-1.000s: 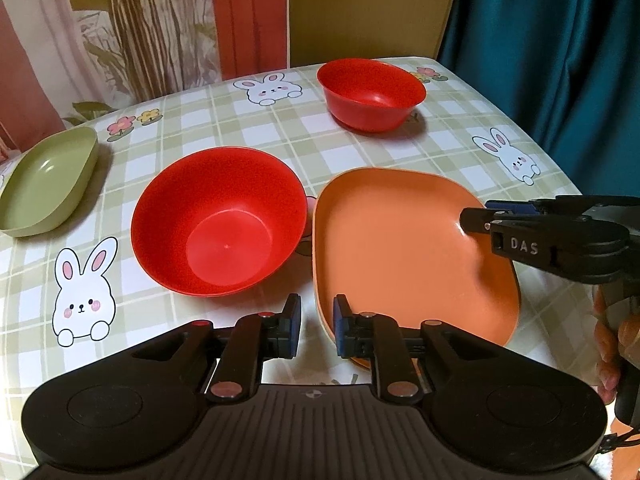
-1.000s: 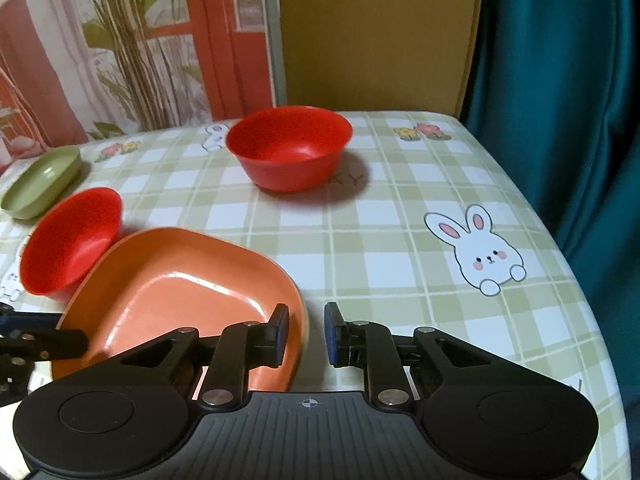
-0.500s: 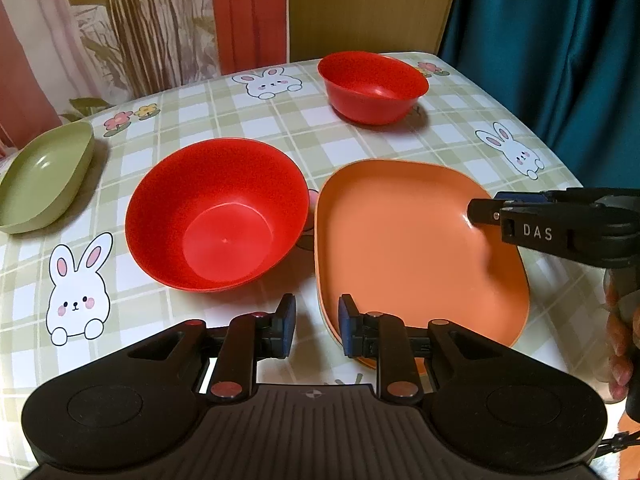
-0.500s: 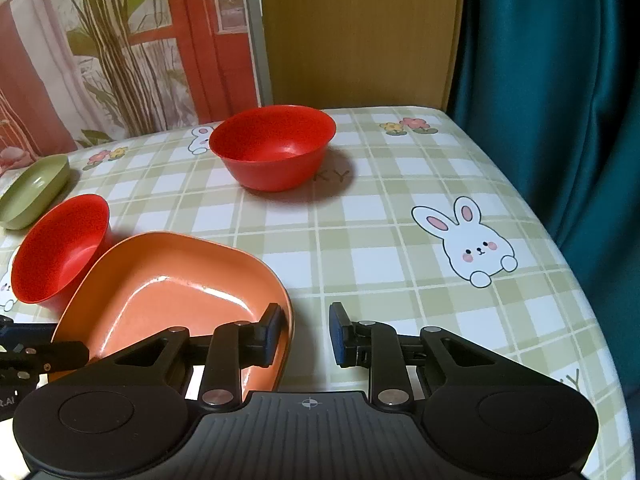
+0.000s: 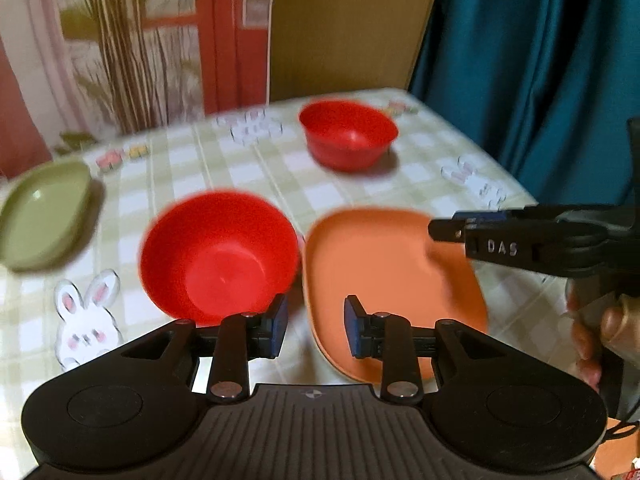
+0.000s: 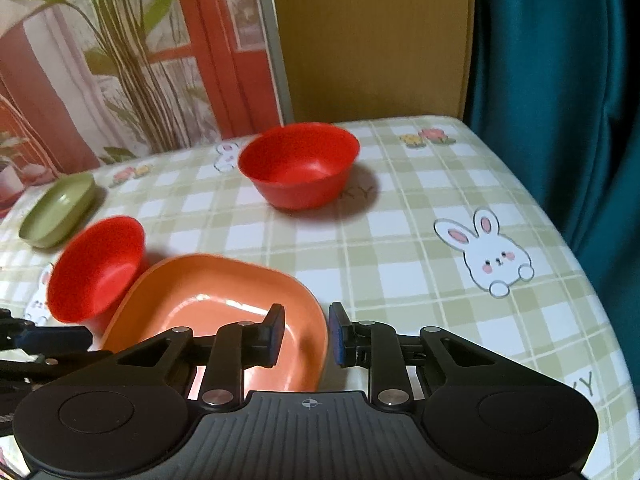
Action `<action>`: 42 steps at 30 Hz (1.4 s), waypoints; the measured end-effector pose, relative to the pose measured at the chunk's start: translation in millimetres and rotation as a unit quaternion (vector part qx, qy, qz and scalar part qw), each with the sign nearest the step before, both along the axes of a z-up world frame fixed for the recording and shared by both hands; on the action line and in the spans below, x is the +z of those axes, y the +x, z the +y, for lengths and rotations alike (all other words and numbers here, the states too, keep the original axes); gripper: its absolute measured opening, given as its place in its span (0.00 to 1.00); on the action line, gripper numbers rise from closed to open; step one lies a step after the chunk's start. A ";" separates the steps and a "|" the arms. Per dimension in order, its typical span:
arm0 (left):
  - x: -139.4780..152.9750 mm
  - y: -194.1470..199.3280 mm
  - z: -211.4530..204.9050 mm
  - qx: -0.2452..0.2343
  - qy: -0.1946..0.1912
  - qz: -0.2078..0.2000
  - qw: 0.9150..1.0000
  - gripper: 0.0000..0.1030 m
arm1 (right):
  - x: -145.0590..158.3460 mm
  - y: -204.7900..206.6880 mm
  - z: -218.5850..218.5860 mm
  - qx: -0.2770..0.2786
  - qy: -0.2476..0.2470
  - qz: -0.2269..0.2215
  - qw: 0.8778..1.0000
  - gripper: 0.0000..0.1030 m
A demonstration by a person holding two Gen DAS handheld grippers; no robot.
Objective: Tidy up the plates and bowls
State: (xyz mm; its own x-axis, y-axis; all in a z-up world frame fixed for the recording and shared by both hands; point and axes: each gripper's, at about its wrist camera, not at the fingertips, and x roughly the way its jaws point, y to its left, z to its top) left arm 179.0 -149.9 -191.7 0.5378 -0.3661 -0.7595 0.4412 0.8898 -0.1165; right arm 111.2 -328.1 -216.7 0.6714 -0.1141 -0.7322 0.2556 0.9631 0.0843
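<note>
At the left edge of the checked tablecloth (image 6: 400,248) a green dish (image 5: 44,212) is seen, then a red bowl (image 5: 218,256) just beside the orange plate (image 5: 384,264); a second red bowl (image 6: 298,164) is placed further back. The left gripper (image 5: 315,326) is held apart and empty near the plate edge, and the right gripper (image 6: 306,334) is also apart, with the right rim of the plate between its fingers

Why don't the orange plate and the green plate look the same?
The orange plate lies close in front of both claws, touching the near red bowl; the green plate sits alone at the table's far left edge. The orange plate looks bigger in the picture, but it is also nearer. Both are shallow, rounded and empty.
</note>
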 end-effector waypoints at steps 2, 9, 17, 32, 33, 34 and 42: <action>12.0 1.9 9.6 0.003 -0.010 -0.015 1.000 0.31 | 7.7 0.9 3.0 0.002 -0.001 -0.008 1.000 0.22; 52.2 13.9 63.2 0.038 -0.018 -0.068 0.997 0.31 | 37.1 7.3 18.0 0.009 0.002 -0.042 0.999 0.22; 73.9 26.0 130.5 0.129 0.018 -0.126 0.984 0.31 | 59.3 20.3 57.8 0.030 0.014 -0.072 0.997 0.22; 64.6 20.4 214.5 0.212 0.013 -0.173 0.962 0.52 | 70.0 63.5 151.6 0.077 0.030 -0.082 0.993 0.22; 61.5 23.1 218.2 0.215 0.018 -0.166 0.962 0.52 | 69.7 66.8 156.5 0.080 0.030 -0.081 0.993 0.22; 58.2 23.2 222.2 0.219 0.024 -0.162 0.962 0.52 | 69.0 70.9 162.0 0.084 0.030 -0.080 0.993 0.22; 36.7 36.1 242.4 0.246 0.075 -0.165 0.952 0.52 | 60.2 112.1 204.0 0.108 0.027 -0.062 0.992 0.22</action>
